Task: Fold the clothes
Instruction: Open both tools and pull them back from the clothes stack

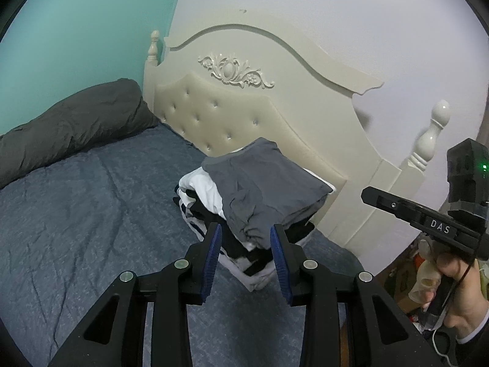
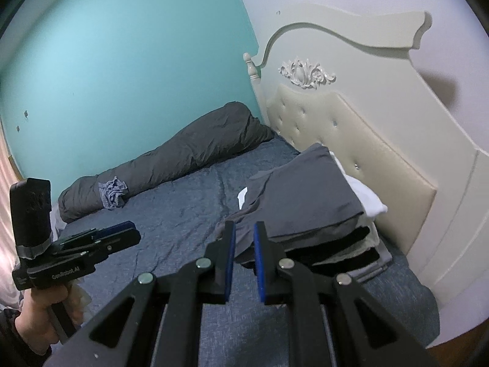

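One stack of folded clothes sits before my two grippers, at the bed's headboard edge. One dark rolled duvet lines the far edge, one crumpled cloth against it.

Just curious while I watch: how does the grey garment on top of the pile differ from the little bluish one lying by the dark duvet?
The grey garment is folded flat; the bluish garment is a crumpled heap. The grey one tops the stack of clothes near the headboard; the bluish one lies alone against the dark duvet. The grey one looks larger. Neither gripper holds either.
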